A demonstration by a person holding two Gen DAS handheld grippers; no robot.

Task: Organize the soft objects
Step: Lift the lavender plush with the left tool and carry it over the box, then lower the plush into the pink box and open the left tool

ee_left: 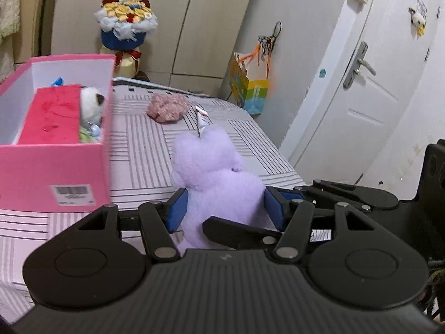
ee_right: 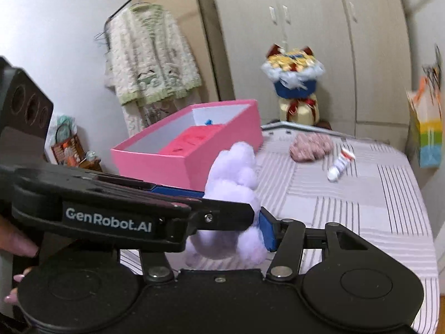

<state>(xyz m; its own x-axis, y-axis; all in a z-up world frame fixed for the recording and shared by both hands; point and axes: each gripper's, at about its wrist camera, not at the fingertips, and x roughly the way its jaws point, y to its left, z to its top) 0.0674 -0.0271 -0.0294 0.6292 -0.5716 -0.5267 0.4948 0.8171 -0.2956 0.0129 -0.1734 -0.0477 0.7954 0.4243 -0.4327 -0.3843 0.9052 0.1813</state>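
Striped bed (ee_left: 211,144), pink box (ee_left: 50,172) at left, left tongs (ee_left: 225,208) and right tongs (ee_right: 236,222) both gripped lilac plush toy (ee_left: 214,172).

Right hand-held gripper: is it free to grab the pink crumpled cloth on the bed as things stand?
Probably not yet. The right hand-held gripper is already clamped on the fluffy lilac plush toy, as is the left hand-held gripper. The pink crumpled cloth lies uncovered farther along the striped bedsheet.

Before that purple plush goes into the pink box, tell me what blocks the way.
Nothing visible does. Both grippers hold the purple plush above the bed, and the pink box stands open; its near end looks free.
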